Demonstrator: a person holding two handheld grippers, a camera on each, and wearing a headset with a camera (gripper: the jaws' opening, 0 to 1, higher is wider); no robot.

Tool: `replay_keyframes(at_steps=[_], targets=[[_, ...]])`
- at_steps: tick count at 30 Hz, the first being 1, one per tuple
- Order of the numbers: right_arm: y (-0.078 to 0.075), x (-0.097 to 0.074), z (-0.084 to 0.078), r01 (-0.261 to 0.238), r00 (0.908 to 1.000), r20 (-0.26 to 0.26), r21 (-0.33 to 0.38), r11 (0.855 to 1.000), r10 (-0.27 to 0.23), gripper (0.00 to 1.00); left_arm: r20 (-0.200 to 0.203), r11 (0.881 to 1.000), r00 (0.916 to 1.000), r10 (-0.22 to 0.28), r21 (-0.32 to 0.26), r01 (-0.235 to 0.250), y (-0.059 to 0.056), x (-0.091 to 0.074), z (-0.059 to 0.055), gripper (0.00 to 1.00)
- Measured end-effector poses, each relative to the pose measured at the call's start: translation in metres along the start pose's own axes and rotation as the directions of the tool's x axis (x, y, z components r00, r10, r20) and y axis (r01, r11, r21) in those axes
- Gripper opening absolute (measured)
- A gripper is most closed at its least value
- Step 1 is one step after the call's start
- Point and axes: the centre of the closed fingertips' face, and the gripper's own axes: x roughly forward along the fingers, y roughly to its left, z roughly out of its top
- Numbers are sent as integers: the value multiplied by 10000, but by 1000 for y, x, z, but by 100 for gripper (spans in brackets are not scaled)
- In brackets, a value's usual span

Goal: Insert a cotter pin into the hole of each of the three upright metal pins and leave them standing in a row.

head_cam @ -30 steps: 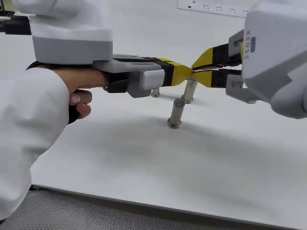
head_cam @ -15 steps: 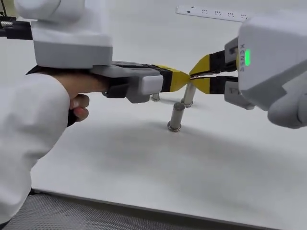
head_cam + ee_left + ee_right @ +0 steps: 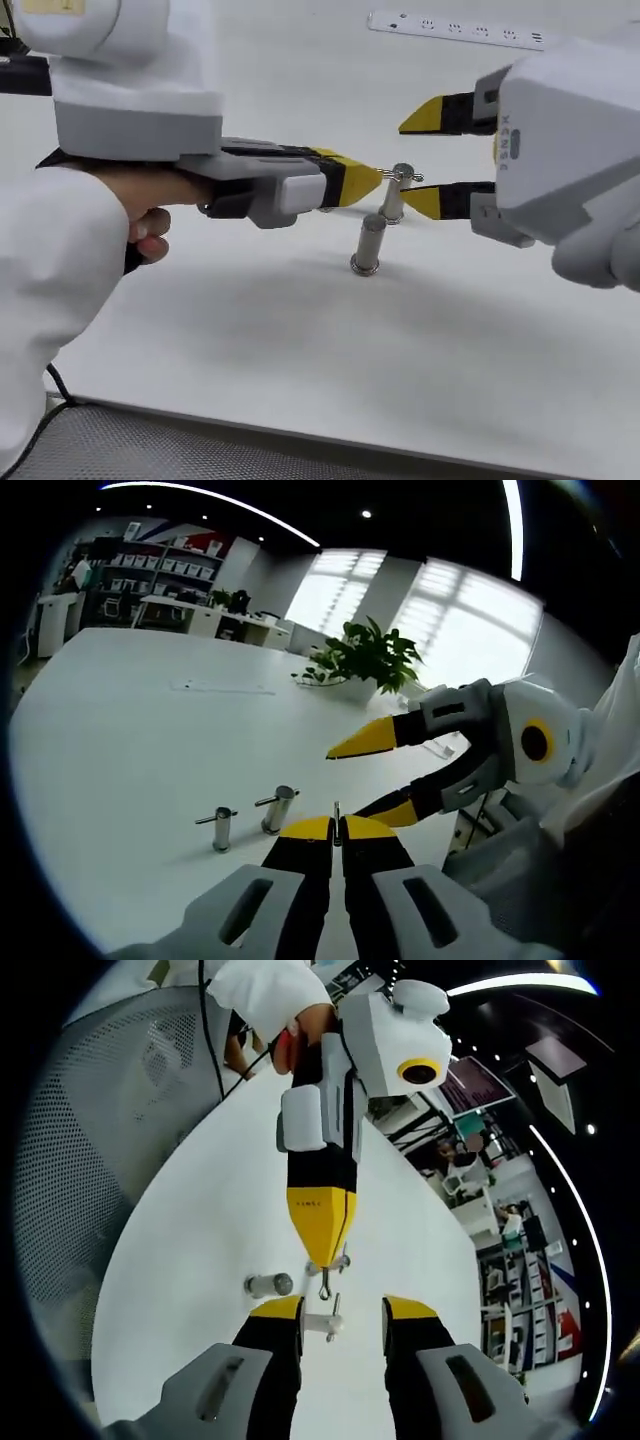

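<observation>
Cotter pin [image 3: 406, 175] thru top of rear metal pin [image 3: 394, 203]; front metal pin [image 3: 367, 243] nearby, both upright.

Open office, white table [image 3: 120, 740], potted plant [image 3: 365, 660], big windows [image 3: 470, 630]

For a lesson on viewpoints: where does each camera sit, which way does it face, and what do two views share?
Head view: head-mounted, looking down at the workbench; sleeve, left gripper and right gripper show.
Left gripper view: on the left gripper, facing the open right gripper; own jaws below.
Right gripper view: on the right gripper, facing the left gripper and hand.
Both gripper views share the cotter pin.
</observation>
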Motion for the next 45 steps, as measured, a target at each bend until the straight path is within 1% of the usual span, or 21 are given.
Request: replay_keyframes(at_steps=[4,7,9,12,14,17,18,19,20,21,23,25,29,30,31,33,34,38,41,43,45], targets=[[0,-2,-6,23,9999,-145,599,9982,-15,33,109,9998,9999,-66,188,64,1,-3,3,0],[3,-2,-13,-191,9997,-84,1685,9855,208,33,405,9972,9991,-140,740,109,0,-4,10,0],[5,-4,-18,-375,9993,-1,2370,9708,387,32,545,9929,9984,-179,1181,114,0,-5,13,0],[8,-6,-23,-758,9971,210,3426,9364,731,35,668,9789,9968,-444,2022,300,-5,-6,17,0],[6,-8,-23,-859,9960,597,4277,8998,667,32,719,9780,9960,-535,2053,377,-8,-6,18,0],[7,-10,-22,-1480,9875,1291,5590,8159,907,33,769,9687,9940,-773,2418,566,-14,-7,19,0],[6,-12,-21,-1633,9844,1504,5843,7950,917,32,769,9683,9939,-794,2427,585,-14,-7,19,0],[5,-14,-19,-1910,9780,1860,6190,7618,940,31,704,9707,9939,-848,2310,665,-15,-6,18,0],[6,-14,-17,-2086,9739,2041,6298,7482,998,31,753,9696,9936,-839,2362,640,-16,-7,19,0],[6,-16,-14,-2359,9665,2350,6573,7158,1028,31,815,9664,9929,-864,2489,637,-13,-7,21,0],[3,-22,-4,-3137,9392,3282,7007,6408,1009,32,833,9631,9909,-1054,2567,809,-16,-8,22,0],[-1,-25,-2,-3432,9269,3629,7169,6068,955,31,788,9590,9900,-1171,2682,921,-18,-9,22,0],[-1,-27,0,-3870,9092,4017,7193,5769,1091,28,667,9513,9873,-1442,2842,1197,-23,-10,21,0],[0,-28,4,-4178,8950,4300,7148,5608,1188,27,612,9476,9866,-1514,2931,1273,-24,-10,21,0],[2,-29,7,-4484,8812,4552,7190,5310,1278,25,583,9425,9861,-1556,3075,1306,-26,-10,21,0],[6,-31,15,-5100,8478,5087,7048,4931,1496,20,550,9362,9835,-1725,3196,1463,-29,-10,21,0],[5,-31,14,-5055,8491,5093,7066,4952,1400,21,526,9299,9816,-1834,3331,1558,-30,-11,21,0],[7,-31,17,-5232,8376,5236,6870,5043,1557,17,429,9126,9731,-2263,3584,1965,-35,-12,21,0],[9,-31,19,-5398,8284,5353,6841,4906,1651,15,268,9015,9667,-2546,3685,2272,-40,-12,19,0],[13,-32,21,-5740,8094,5565,6822,4529,1875,13,298,9002,9611,-2746,3593,2461,-44,-13,20,0],[13,-32,21,-5745,8084,5607,6853,4476,1791,12,212,8910,9557,-2935,3683,2654,-47,-13,19,0]])
